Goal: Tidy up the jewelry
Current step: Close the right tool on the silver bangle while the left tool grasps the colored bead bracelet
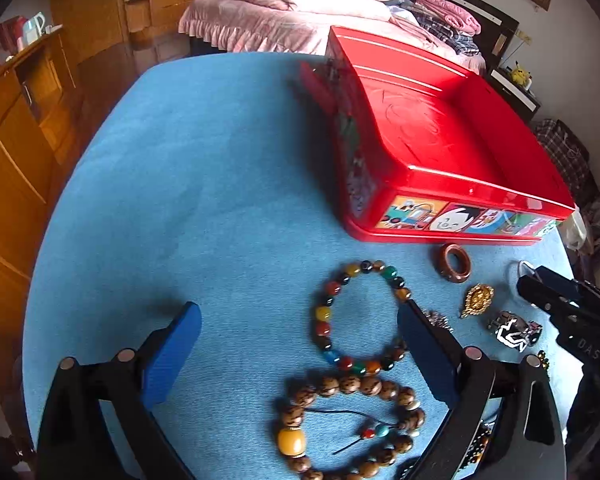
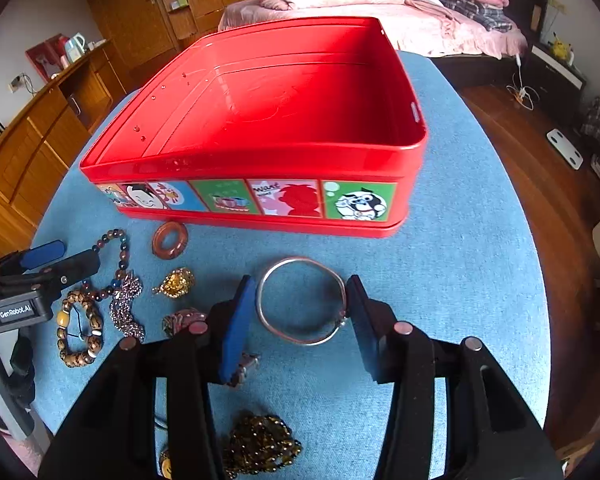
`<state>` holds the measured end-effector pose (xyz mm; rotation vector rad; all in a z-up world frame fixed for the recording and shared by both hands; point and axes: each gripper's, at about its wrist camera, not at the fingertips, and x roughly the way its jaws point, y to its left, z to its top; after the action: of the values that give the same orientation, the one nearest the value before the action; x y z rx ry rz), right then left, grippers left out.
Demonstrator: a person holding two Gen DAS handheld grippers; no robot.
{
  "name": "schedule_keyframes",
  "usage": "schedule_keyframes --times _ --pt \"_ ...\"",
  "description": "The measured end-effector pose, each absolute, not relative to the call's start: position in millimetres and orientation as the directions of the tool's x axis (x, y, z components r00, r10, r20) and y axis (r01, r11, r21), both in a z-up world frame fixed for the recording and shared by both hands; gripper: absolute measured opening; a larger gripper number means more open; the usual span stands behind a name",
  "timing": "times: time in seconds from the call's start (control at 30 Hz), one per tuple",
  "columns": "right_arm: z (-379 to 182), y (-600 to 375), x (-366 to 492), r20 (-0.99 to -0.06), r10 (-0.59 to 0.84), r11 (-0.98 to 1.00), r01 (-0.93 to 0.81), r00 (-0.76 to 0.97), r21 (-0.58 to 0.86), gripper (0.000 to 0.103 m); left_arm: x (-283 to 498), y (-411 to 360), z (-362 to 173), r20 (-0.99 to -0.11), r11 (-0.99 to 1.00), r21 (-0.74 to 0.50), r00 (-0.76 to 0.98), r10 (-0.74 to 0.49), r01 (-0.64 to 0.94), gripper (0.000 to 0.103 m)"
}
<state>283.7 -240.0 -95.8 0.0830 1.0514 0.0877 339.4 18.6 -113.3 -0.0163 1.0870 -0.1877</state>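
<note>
An open red box point(image 2: 260, 128) with cartoon pictures on its side stands on the blue table; it also shows in the left wrist view point(image 1: 440, 136). My right gripper point(image 2: 300, 312) is open, its blue pads on either side of a silver bangle point(image 2: 300, 300) lying on the cloth. My left gripper point(image 1: 300, 356) is open and empty above a multicoloured bead bracelet point(image 1: 360, 316) and a brown wooden bead bracelet point(image 1: 348, 424). A brown ring point(image 1: 455, 262), a gold pendant point(image 1: 477, 299) and a small silver piece point(image 1: 514, 330) lie near the box.
A silvery sparkly chain point(image 2: 126, 306) and a dark bead heap point(image 2: 260, 448) lie on the blue cloth point(image 1: 180, 200). Wooden cabinets point(image 1: 16, 120) stand at the left, a bed with pink bedding point(image 2: 380, 8) behind the table.
</note>
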Motion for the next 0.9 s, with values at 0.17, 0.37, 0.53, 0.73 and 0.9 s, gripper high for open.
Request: schedule_keyframes --times 0.17,0.37,0.53,0.73,0.9 --pt "-96 -240 283 -0.861 0.108 0.994 -0.034 0.496 0.105 0.046 338 10 -118 -0.889 0.982 -0.047 0.441 -0.125 0.183 0.082" --pt "-97 -240 281 -0.861 0.109 0.994 -0.035 0.497 0.106 0.046 336 6 -112 -0.88 0.982 0.001 0.466 -0.088 0.187 0.012" --pt "-95 -241 276 -0.854 0.12 0.993 -0.042 0.506 0.115 0.046 334 13 -109 -0.874 0.979 -0.079 0.459 -0.16 0.19 0.008" --pt "-80 -238 266 -0.834 0.128 0.992 -0.067 0.536 0.109 0.046 313 19 -80 -0.816 0.966 -0.148 0.525 -0.241 0.213 0.008" --pt "-51 -234 261 -0.802 0.15 0.988 -0.107 0.578 0.108 0.046 303 7 -44 -0.757 0.945 -0.176 0.576 -0.308 0.275 0.008"
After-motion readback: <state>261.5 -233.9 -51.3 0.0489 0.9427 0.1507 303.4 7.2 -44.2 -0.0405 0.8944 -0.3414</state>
